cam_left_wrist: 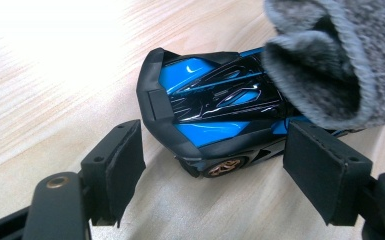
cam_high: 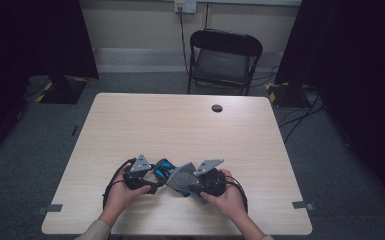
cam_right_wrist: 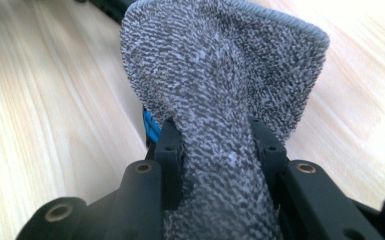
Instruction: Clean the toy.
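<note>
The toy car (cam_left_wrist: 215, 107), blue & black, sits on the table (cam_high: 190, 125) near the person's edge, btw the two grippers. In the left gripper view its long side runs from lower left to upper right. The wide black end points at the camera; can't tell if that's front or back. One gold wheel shows low on the side.

The left gripper (cam_left_wrist: 212, 165) is let go: its pads stand on each side of the car w/ bare wood showing in the gaps, not touching it.

The right gripper (cam_right_wrist: 215, 150) is clenched on the grey cloth (cam_right_wrist: 220, 75), which bunches up btw its pads and fans out past them. The cloth lies over the far end of the car, so that end is hidden.

In the right gripper view just a bit of blue peeks out by the left pad. In the high view the car is small, dark & hard to make out.
</note>
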Motion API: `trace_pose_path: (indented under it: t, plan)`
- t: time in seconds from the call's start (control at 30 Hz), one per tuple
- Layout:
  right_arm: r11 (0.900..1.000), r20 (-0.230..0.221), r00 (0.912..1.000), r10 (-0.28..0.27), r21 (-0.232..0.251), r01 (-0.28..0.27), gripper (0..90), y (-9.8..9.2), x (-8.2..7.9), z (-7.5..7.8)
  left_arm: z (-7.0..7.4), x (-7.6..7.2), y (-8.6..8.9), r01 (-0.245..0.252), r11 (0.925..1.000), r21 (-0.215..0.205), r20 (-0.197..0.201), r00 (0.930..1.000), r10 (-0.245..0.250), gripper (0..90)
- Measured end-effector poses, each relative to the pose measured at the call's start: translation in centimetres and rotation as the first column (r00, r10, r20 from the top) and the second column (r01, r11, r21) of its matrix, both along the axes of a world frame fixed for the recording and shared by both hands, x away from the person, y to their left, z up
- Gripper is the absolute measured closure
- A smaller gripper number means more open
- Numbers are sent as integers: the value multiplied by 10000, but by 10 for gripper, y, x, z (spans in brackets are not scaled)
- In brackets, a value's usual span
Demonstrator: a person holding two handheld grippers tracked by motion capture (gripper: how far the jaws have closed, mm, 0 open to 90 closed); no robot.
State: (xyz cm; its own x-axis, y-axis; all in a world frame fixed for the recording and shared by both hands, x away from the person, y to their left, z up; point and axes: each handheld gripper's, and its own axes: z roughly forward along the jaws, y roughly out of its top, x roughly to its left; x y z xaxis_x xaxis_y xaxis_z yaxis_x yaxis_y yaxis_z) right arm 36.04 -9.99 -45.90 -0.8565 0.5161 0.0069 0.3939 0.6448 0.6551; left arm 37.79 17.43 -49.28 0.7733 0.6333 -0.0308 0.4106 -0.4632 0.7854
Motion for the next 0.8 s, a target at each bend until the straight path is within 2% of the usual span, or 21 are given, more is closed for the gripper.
trace_pose_path:
  t: [0.07,0.13,0.27,0.43,0.53,0.57,0.63,0.7,0.8]
  plan:
    - [9998,35,10000,-81,155,80,649,-3,0,3,0,0,0,38,10000,56,15,10000,-38,247]
    - [9966,17,9997,-262,777,260,649,-4,4,12,0,0,-1,35,10000,25,-36,10000,-35,247]
    - [9943,408,9981,-456,986,414,648,7,13,28,-1,-1,-2,18,10000,-13,-75,10000,-19,246]
    - [9979,608,9977,-308,580,273,648,40,29,30,-1,0,-1,44,10000,-74,-68,10000,-44,250]
    - [9997,700,9974,-158,-172,170,648,59,37,23,-1,0,0,38,9999,-95,-69,10000,-38,252]
    - [9996,649,9978,-117,-254,133,648,63,39,19,-1,0,0,44,9999,-118,-63,10000,-44,252]
    - [9995,517,9986,-104,-282,119,648,70,41,13,-1,0,0,53,9999,-157,-85,9999,-55,249]
    - [9997,625,9980,-46,-236,61,648,71,40,12,-2,1,1,44,9998,-191,-71,10000,-45,248]
    - [9997,554,9985,47,-257,-33,647,70,36,13,-2,1,1,36,9997,-235,-91,10000,-38,246]
